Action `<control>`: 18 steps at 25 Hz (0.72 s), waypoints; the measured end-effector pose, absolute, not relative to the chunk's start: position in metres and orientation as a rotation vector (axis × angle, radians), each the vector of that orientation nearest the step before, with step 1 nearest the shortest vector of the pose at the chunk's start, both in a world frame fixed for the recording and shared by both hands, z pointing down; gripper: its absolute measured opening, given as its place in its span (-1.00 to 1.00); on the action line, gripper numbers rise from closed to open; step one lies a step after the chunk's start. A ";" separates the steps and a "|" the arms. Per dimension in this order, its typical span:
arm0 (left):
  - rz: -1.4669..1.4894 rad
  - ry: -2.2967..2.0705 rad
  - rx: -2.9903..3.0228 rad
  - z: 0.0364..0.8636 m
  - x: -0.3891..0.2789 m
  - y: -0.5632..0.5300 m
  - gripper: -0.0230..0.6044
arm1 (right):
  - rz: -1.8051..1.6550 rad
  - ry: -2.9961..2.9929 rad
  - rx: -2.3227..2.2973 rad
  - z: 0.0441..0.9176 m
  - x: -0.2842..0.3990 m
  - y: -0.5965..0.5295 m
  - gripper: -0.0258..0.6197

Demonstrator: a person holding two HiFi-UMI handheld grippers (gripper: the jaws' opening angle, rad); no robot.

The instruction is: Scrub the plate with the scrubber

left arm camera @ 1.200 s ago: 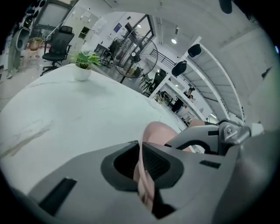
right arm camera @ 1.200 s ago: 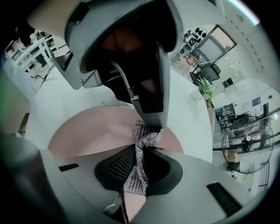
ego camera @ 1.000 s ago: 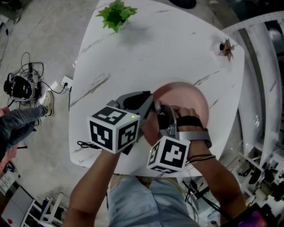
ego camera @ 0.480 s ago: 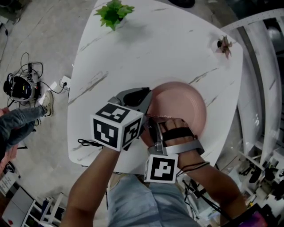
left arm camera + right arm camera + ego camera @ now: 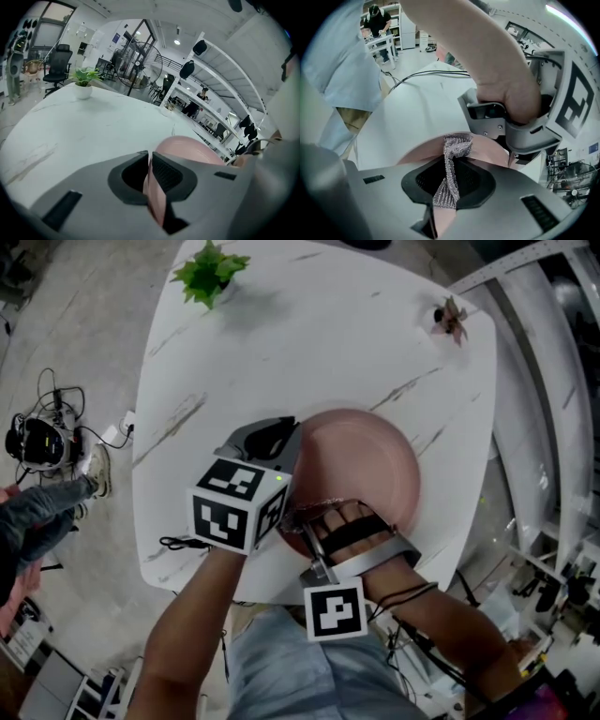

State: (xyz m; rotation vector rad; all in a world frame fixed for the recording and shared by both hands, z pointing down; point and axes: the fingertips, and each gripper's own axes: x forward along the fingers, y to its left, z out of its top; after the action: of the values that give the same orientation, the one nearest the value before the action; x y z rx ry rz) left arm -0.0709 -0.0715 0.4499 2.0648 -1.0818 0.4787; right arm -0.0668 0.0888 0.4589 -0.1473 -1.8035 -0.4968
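Two grippers, both busy. Left gripper (image 5: 149,168) clamps the plate (image 5: 361,460) by its left rim, pinning it on the table (image 5: 309,334). Right gripper (image 5: 449,185) is clenched on the scrubber (image 5: 456,146), a silvery mesh wad whose tip appears to rest on the plate's near edge. Judged mid-scrub: grasp and bracing are done, with rubbing at the near side. The plate's far half lies bare with no visible dirt or suds. Centre and far rim are likely left; cleanliness is hard to judge.
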 end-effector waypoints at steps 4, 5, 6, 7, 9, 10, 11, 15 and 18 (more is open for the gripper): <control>0.514 -1.098 2.085 0.450 -0.072 -0.070 -0.85 | -0.439 -1.812 -0.193 0.458 -0.055 0.102 -0.69; 0.520 -1.099 2.089 0.450 -0.073 -0.070 -0.85 | -0.421 -1.805 -0.208 0.459 -0.050 0.105 -0.69; 0.522 -1.099 2.091 0.449 -0.073 -0.070 -0.86 | -0.402 -1.793 -0.226 0.460 -0.044 0.109 -0.69; 0.522 -1.100 2.091 0.449 -0.074 -0.070 -0.86 | -0.379 -1.774 -0.248 0.462 -0.036 0.112 -0.69; 0.525 -1.100 2.088 0.448 -0.073 -0.070 -0.86 | -0.327 -1.724 -0.292 0.464 -0.018 0.120 -0.69; 0.528 -1.100 2.086 0.447 -0.072 -0.069 -0.86 | -0.297 -1.704 -0.299 0.464 -0.009 0.122 -0.69; 0.534 -1.101 2.085 0.447 -0.072 -0.069 -0.86 | -0.263 -1.689 -0.294 0.465 -0.003 0.122 -0.69; 0.588 -1.117 2.103 0.447 -0.073 -0.067 -0.87 | -0.145 -1.628 -0.243 0.466 0.021 0.118 -0.69; 0.589 -1.125 2.086 0.447 -0.076 -0.064 -0.88 | -0.070 -1.574 -0.182 0.466 0.036 0.109 -0.69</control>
State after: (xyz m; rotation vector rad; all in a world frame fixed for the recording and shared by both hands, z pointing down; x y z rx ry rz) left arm -0.0757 -0.0644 0.4471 2.0862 -1.1249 0.5887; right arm 0.0364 0.1094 0.4662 -0.1819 -1.5745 -0.0701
